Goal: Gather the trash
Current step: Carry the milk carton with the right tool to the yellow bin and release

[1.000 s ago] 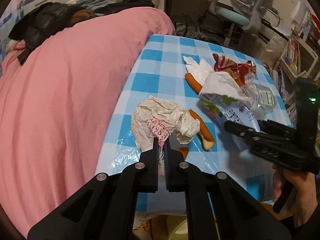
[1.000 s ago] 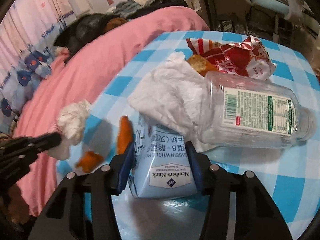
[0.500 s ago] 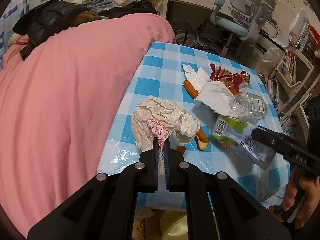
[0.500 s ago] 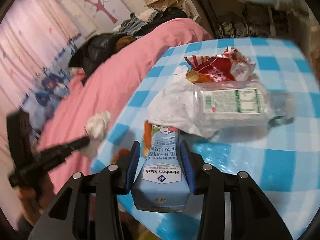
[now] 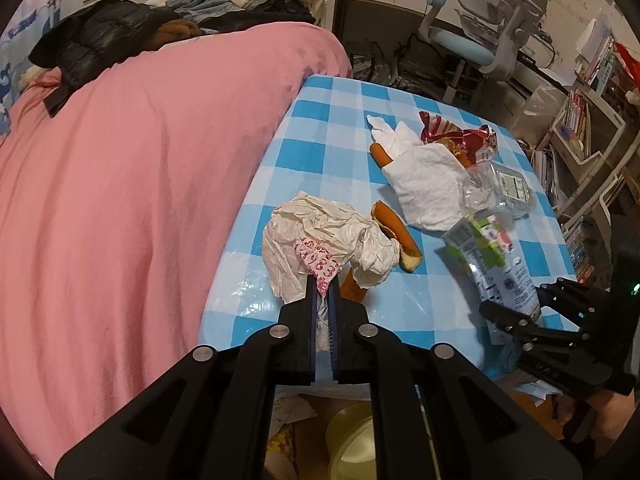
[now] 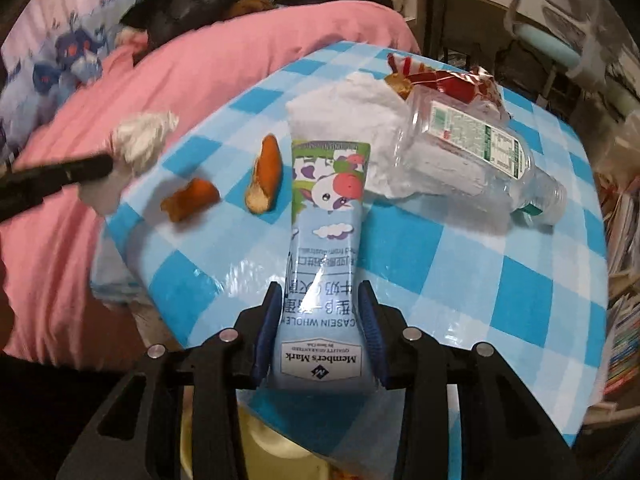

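Left gripper: jaws are closed on the edge of a crumpled white wrapper with red print, which is held above the near table edge, at 12 o'clock from the fingertips.
Right gripper: fingers are clamped on a blue milk carton; the pads press its lower sides and squeeze them in; the carton is carried over the near table edge, its printed cow end pointing to 12 o'clock.
Table: a blue-and-white checked cloth is spread over it; a pink bedcover lies at 9 o'clock from it.
Orange food scraps: 2 pieces are seen on the cloth at 10 o'clock from the carton.
Clear plastic bottle: laid on its side at 2 o'clock from the carton, cap end toward 4 o'clock.
White tissue: spread beside the bottle, partly under it.
Red snack bag: crumpled, at the bottle's 12 o'clock.
Yellow bin: partly seen below the table edge, at 6 o'clock.
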`<state>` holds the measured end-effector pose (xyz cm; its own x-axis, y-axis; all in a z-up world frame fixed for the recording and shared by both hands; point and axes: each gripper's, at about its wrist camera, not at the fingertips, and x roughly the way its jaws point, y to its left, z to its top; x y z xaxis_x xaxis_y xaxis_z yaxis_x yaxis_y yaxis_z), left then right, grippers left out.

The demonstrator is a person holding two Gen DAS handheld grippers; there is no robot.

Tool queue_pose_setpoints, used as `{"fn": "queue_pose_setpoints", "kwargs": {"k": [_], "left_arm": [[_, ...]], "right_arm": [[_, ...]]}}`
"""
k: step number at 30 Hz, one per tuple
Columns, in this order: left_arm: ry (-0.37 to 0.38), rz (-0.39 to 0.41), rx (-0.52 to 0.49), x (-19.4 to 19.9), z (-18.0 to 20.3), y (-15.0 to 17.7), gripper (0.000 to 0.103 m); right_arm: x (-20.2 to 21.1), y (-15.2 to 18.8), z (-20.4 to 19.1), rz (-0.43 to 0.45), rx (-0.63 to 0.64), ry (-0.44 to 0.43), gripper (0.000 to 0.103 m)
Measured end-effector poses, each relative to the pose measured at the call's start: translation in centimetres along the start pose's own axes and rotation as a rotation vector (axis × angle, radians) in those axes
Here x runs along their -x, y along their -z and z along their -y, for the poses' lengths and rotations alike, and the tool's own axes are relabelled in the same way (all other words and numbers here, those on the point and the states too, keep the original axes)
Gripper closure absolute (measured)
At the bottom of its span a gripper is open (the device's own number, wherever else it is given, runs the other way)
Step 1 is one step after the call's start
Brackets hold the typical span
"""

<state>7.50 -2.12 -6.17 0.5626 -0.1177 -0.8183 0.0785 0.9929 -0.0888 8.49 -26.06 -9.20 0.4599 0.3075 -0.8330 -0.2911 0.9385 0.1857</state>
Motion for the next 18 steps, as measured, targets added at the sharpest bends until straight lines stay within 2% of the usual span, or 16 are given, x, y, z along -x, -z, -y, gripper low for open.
{"fn": "queue_pose_setpoints", "kwargs": {"k": [3,5,10,12,16,18], "left_arm": [[0.017,0.023,0.006,0.6,-0.2,-0.2,0.098],[0.033,0.041,0.006,1.2,-0.2,-0.2,0.098],[0.059,0.068,-0.004,2.3,-0.1,0.3,0.098],[0.065,0.069,-0.005,2.6,-0.1,0.7,0.098],[0.078,0.065,-0.016,3.1,0.1,1.7,0.098],[0.087,0.064,-0.027,3.4,0.3,2.4,0.098]], "right_arm": [[1.9,0.4,1.1,0.043,-0.116,-0.123,0.064],[3.0,1.1,1.1,0.058,-0.149,-0.18,0.064],[5.9,4.2,-1.4,0.055,-0.103,-0.26,0.064],[6.2,5.7,-3.1,0.016,-0.048,-0.262,0.064],[4.4,10.2,-7.1,-0.15,0.109,-0.256,0.064],[3.2,11.5,-8.7,-0.214,0.182,-0.228,0.064]]}}
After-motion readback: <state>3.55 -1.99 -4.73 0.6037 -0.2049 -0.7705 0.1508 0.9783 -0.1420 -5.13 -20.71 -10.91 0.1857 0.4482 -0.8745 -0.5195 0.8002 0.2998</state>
